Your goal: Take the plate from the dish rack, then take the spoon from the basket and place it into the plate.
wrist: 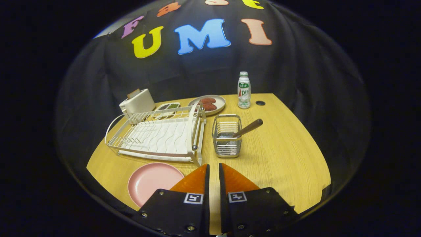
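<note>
A pink plate [152, 180] lies flat on the wooden table [283, 154], just left of my fingers and in front of the white wire dish rack [158, 135]. The rack holds no dishes. Ahead of my fingers stands a small metal wire basket [226, 135]. From it a spoon [248, 127] leans out to the right, its brown handle up. My gripper [213, 166] hovers above the table's near edge. Its orange fingers [194, 181] stand almost together with a narrow gap and nothing between them.
A white toaster [137, 102] stands behind the rack. A beige plate with red food [208, 103], a small dish with green bits [167, 106] and a drink bottle [244, 90] line the far side. Bare table lies right of the basket.
</note>
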Demonstrator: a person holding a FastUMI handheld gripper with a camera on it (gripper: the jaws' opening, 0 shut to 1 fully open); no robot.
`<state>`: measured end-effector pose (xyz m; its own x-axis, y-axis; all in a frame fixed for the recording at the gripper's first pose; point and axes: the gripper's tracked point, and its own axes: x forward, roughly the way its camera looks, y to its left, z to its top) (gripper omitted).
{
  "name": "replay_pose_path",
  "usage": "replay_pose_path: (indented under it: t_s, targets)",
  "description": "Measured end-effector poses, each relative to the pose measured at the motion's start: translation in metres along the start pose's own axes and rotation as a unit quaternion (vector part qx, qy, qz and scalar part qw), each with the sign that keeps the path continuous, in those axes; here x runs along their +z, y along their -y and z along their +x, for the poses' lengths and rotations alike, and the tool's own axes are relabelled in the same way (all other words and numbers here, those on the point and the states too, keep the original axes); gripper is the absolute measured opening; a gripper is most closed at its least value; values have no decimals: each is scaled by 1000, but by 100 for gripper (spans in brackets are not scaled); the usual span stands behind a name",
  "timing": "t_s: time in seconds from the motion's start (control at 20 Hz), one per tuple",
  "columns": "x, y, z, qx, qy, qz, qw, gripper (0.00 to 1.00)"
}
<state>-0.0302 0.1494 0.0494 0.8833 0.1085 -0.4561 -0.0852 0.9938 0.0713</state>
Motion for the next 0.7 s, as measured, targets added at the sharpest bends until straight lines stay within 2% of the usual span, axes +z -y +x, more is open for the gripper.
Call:
replay_pose_path:
  t_s: [0.1, 0.15, 0.45, 0.5, 0.55, 0.65, 0.7]
  targets:
    - [17, 23, -5, -32, 58, -19, 998, 14]
    - [20, 28, -7, -34, 71, -17, 997, 17]
    - [25, 66, 7, -42, 98, 37, 994, 26]
    - [29, 71, 12, -41, 108, 44, 992, 27]
    - [32, 74, 15, -36, 114, 49, 992, 33]
    - [39, 72, 26, -18, 123, 59, 990, 38]
    - [42, 73, 32, -14, 126, 57, 990, 38]
